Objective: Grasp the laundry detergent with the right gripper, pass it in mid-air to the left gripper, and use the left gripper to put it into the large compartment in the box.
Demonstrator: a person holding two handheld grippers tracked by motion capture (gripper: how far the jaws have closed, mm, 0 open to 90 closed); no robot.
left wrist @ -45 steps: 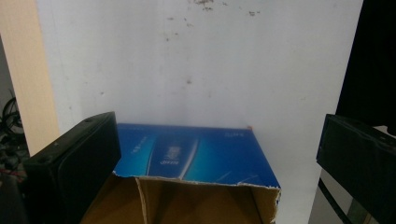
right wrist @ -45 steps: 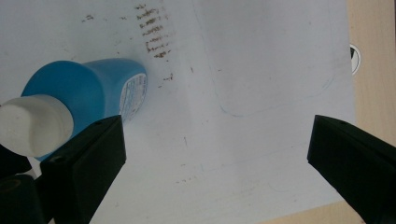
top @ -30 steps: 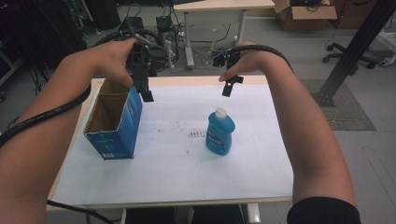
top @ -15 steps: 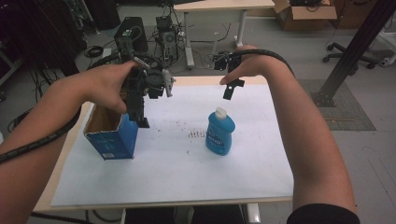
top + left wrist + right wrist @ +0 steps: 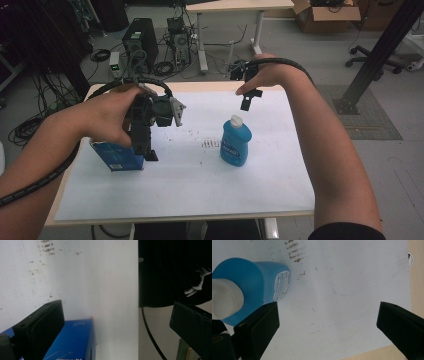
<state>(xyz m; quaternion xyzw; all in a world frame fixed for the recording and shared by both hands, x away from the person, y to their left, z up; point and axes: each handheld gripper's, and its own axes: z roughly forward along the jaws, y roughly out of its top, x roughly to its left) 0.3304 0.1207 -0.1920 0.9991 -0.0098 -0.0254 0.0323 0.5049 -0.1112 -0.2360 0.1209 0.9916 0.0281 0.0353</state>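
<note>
Showing two hand-held claws above a white paper-covered tabletop, with labels as follows.

Left claw: held by the person's left hand over the tabletop's left part; the jaws point down and stand wide apart, gripping nothing. In the left gripper view one jaw rises beside the box top and the other stands far off at the frame's right edge.

Blue cardboard box: rectangular, standing on the tabletop's left side, partly hidden under the left hand in the high view. The left claw hangs just at its right edge (whether a jaw touches the box cannot be told). In the left gripper view its blue top face lies next to the near jaw.

Right claw: held by the person's right hand above the tabletop's far middle; the jaws are spread wide and hold nothing.

Blue plastic bottle with white cap: upright near the tabletop's centre, below and slightly nearer than the right claw, clear of it. In the right gripper view the bottle appears from above at the left, just beyond the left jaw.

Brown marks: small stains on the paper, between box and bottle.

Spacing: box and bottle stand well apart.
</note>
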